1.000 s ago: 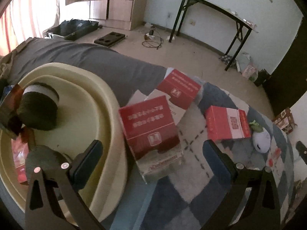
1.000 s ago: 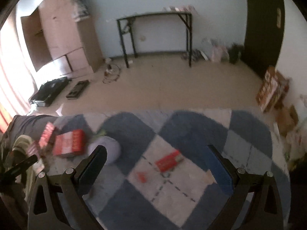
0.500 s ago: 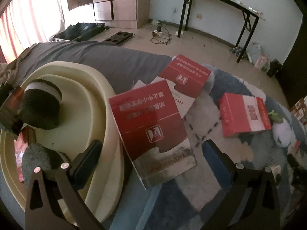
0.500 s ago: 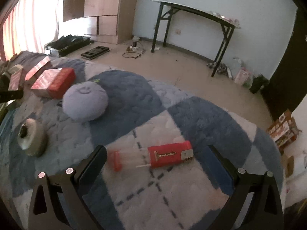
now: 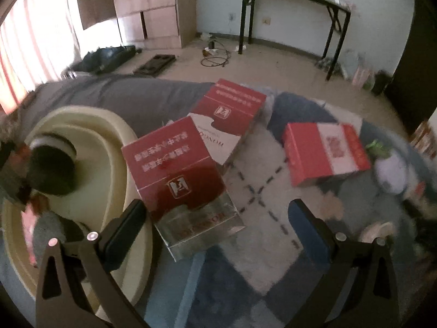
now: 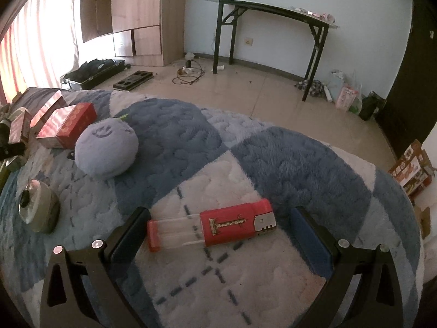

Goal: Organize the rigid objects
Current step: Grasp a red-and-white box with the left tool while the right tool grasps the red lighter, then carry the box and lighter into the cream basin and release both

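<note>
My left gripper (image 5: 215, 227) is open, its jaws on either side of a red box with a clear end (image 5: 183, 183) that lies on the rug beside a cream basin (image 5: 120, 164). A second red and white box (image 5: 232, 117) lies behind it and a third red box (image 5: 325, 153) to the right. My right gripper (image 6: 218, 235) is open and low over the rug, its jaws on either side of a red and clear lighter-shaped case (image 6: 215, 225).
The basin holds a dark round object (image 5: 52, 169) and other items. A blue plush cushion (image 6: 106, 147), a round tin (image 6: 38, 207) and red boxes (image 6: 68, 128) lie on the blue and white rug (image 6: 300, 164). Bare floor and a black table (image 6: 273, 16) lie beyond.
My right gripper has swung left and dropped down to the red case, which now sits between its jaws. My left gripper has moved closer to the nearest red box.
</note>
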Motion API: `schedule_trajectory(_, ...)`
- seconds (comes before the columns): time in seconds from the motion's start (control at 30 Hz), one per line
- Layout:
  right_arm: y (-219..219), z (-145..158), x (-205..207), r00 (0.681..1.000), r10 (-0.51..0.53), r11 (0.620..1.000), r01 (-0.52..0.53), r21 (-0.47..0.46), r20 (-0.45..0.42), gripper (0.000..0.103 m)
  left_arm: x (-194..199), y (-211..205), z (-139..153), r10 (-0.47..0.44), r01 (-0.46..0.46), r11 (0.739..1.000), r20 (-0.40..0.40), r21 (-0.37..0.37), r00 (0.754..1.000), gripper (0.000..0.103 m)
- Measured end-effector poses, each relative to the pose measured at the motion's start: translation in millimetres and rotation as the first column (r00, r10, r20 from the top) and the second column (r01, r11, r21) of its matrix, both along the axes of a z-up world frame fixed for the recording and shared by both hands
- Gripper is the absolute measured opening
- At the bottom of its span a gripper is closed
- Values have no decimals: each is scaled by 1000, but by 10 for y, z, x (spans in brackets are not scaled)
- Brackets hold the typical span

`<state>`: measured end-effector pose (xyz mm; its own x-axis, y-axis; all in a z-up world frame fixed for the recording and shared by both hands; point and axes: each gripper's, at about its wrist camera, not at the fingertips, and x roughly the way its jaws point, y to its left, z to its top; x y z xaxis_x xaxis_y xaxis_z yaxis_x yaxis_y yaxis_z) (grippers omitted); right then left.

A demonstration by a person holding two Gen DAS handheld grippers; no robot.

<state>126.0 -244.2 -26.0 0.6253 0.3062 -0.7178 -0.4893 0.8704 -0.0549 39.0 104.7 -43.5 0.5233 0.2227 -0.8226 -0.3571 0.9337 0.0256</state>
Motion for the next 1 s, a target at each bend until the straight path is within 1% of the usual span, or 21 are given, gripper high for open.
schedule_trajectory(0.03,-16,1,-1,1000,1,1000,-1,9,-2,103,13,-24,-7,-4,4,1000,-5,13,1000,102)
schedule_trajectory(0.1,-41,-5,11,1000,1,1000,0,25,-5,103,21,-42,-17,-16,16,1000,5,11,1000,102)
schedule_trajectory(0.2,-50,-13,14,1000,-3,1000,3,26,-6,103,57,18,-113,-38,36,993,-13,-109,999,102)
schedule_trajectory(0.23,-48,-15,14,1000,-4,1000,4,24,-6,103,66,12,-132,-52,49,991,-16,-127,999,102)
schedule_trajectory(0.4,-50,-15,19,1000,-6,1000,6,17,-6,103,95,-81,-156,-92,90,988,-10,-127,996,102)
schedule_trajectory(0.47,-52,-15,20,1000,-7,1000,7,20,-7,103,109,-98,-172,-93,92,991,-10,-100,996,98)
schedule_trajectory(0.5,-56,-14,19,1000,-8,1000,8,24,-7,103,104,-94,-171,-101,100,990,-7,-97,995,90)
schedule_trajectory(0.53,-61,-14,16,1000,-8,1000,8,28,-7,103,95,-60,-147,-108,108,989,6,-103,994,77)
schedule_trajectory(0.57,-68,-12,16,1000,-7,999,8,34,-7,103,76,-22,-132,-103,104,988,14,-113,995,70)
schedule_trajectory(0.6,-73,-11,12,1000,-8,999,8,37,-7,102,62,33,-104,-94,95,988,20,-122,995,57)
schedule_trajectory(0.7,-59,-11,-10,1000,-8,1000,8,27,2,96,37,142,-98,-118,123,977,38,-174,992,57)
schedule_trajectory(0.77,-49,0,-22,1000,-4,1000,3,23,11,88,25,167,-83,-119,126,973,47,-193,992,57)
schedule_trajectory(0.83,-40,9,-29,1000,2,1000,-2,22,15,83,21,138,-64,-129,135,974,43,-181,991,57)
schedule_trajectory(0.93,-34,23,-40,1000,5,1000,-5,20,20,83,13,94,-2,-152,158,973,44,-171,987,57)
schedule_trajectory(1.0,-33,43,-53,1000,5,1000,-6,21,24,82,-55,112,133,-155,168,971,85,-169,984,57)
